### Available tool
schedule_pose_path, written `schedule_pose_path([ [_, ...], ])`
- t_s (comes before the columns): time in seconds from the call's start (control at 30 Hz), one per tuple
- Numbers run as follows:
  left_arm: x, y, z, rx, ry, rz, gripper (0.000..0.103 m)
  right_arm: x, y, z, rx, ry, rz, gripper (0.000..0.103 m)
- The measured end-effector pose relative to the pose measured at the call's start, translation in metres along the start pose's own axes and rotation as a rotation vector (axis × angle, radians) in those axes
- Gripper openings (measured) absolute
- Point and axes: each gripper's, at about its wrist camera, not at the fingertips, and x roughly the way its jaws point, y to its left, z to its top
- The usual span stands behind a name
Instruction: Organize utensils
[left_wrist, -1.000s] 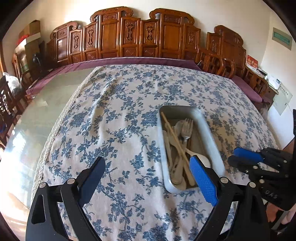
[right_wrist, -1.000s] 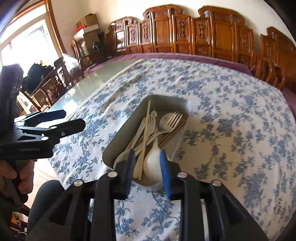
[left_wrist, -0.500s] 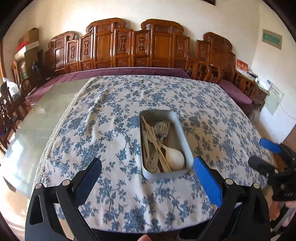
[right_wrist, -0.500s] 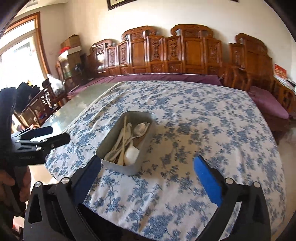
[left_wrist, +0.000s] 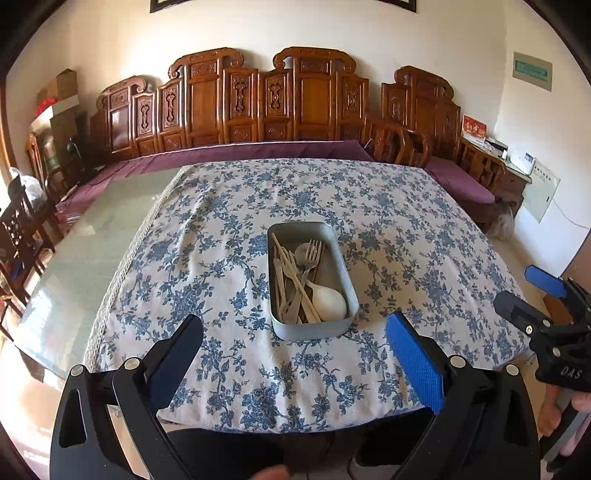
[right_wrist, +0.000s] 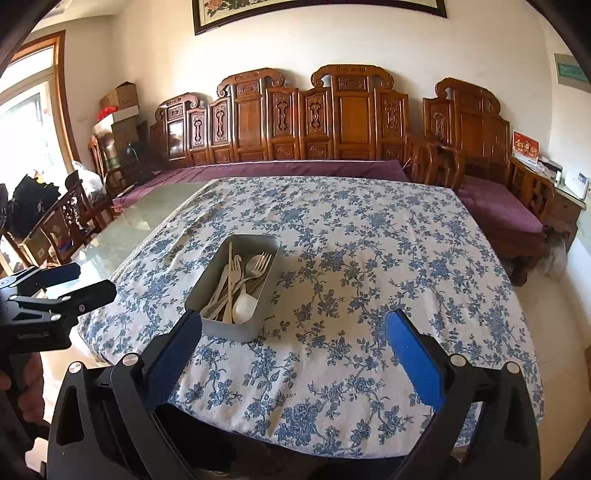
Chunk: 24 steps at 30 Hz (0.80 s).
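On the blue-floral tablecloth (left_wrist: 229, 258), near the table's front edge, sits 1 grey metal tray (left_wrist: 334, 258) holding every utensil in view: a metal fork (left_wrist: 312, 251), a metal spoon (left_wrist: 301, 253), pale chopsticks (left_wrist: 295, 282), several pale plastic pieces too tangled to tell apart, and a white spoon (left_wrist: 330, 299) at the near end. Nothing lies loose on the cloth, so the sorting appears complete or close to it. The left gripper (left_wrist: 295, 354) has its jaws spread wide with nothing between them; the right gripper (right_wrist: 295, 347) is likewise wide apart and empty, having just been opening, with no object between its pads. Both are held back from the table, apart from the tray. Risks from here: the chopsticks lie diagonally across the pile and could lever out if a finger catches them on any re-entry; the tray is close to the front edge, so a nudge toward the person could tip it off; the loose cloth could drag the tray if snagged
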Motion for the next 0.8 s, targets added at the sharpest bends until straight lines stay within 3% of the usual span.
schedule_pose_path([
  [0.33, -0.019, -0.016, -0.003, 0.018, -0.027, -0.007, 0.096, -0.017, -0.002, 0.002, 0.006, -0.043, -0.013, 0.101],
  [0.8, -0.108, -0.032, 0.029, 0.020, -0.274, 0.022, 0.096, -0.100, 0.009, 0.041, -0.024, -0.271, -0.026, 0.101],
])
